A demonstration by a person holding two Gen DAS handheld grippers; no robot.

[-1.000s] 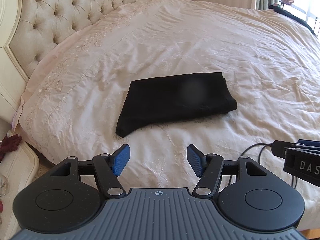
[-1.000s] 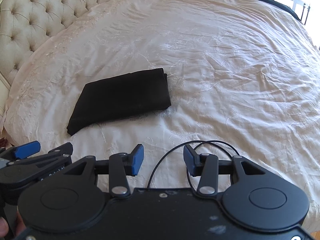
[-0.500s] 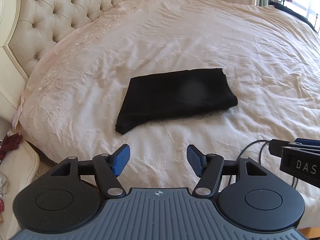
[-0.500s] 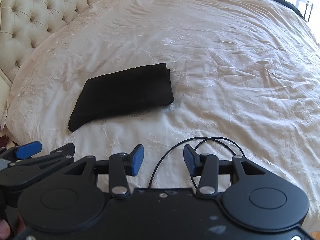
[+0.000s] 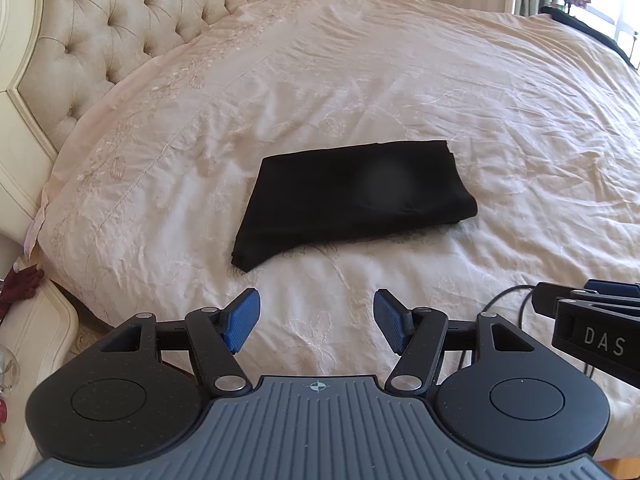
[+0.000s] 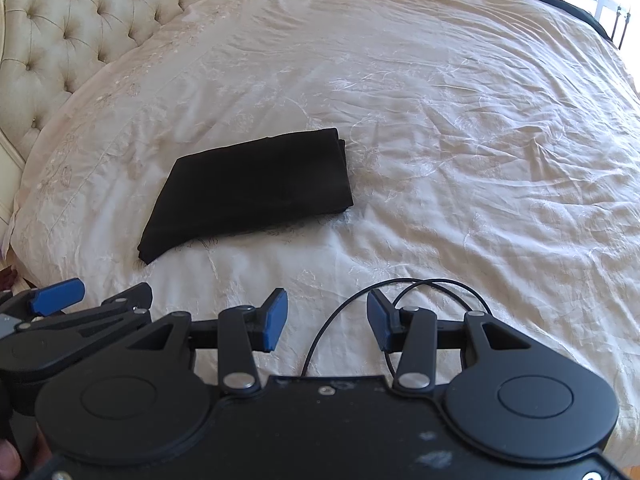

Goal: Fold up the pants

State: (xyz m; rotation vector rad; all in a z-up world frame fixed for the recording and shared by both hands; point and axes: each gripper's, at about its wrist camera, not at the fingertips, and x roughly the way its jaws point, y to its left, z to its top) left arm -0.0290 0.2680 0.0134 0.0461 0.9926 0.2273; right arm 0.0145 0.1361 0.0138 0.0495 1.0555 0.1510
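left wrist: black pants (image 5: 352, 192) lie folded on the bed (image 5: 520, 120); left gripper (image 5: 316, 320) gapes empty, well short. right wrist: right gripper (image 6: 327, 320) likewise apart; soft, light cloth, likely best pinched at its layered edge.

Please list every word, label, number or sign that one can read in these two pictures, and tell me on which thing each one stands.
"DAS": pale letters on the side of the black right gripper, at the right edge of the left wrist view; the picture's edge cuts it off, so more letters may follow.

A small crosshair mark, no letters, on the grey ribbed body of the left gripper.

Nothing readable on the folded black pants or the cream embroidered bedspread.
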